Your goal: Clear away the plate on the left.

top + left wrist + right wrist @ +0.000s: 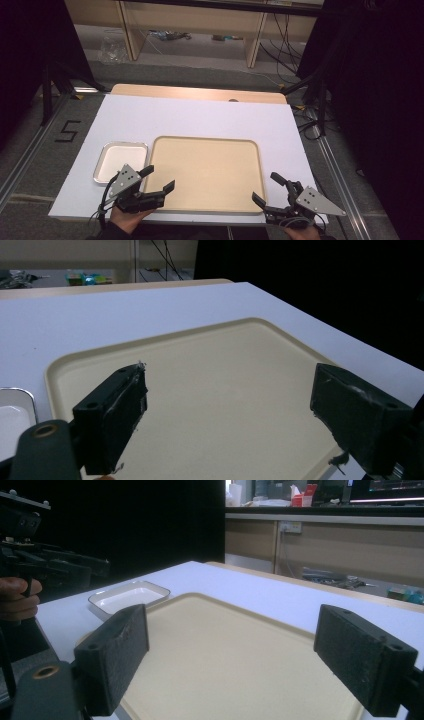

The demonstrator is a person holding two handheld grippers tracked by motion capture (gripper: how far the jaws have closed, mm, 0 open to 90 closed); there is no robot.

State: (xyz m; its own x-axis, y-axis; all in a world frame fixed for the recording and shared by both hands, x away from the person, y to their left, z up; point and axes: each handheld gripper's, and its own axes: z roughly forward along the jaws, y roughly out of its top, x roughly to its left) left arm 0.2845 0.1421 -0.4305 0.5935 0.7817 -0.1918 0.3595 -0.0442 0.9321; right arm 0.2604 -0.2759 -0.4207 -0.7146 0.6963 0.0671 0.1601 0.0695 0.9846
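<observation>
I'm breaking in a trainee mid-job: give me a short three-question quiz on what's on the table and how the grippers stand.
1. True or false: the beige tray has something lying in it.
2. Which lies nearer the left gripper: A) the small white dish, B) the table's far edge?
3. How do the jaws of the right gripper stand, and what is between them?

Key
1. False: the tray is bare.
2. A: the dish sits just left of the tray, close to that gripper.
3. Wide apart, with nothing between them; the same goes for the left gripper.
</observation>
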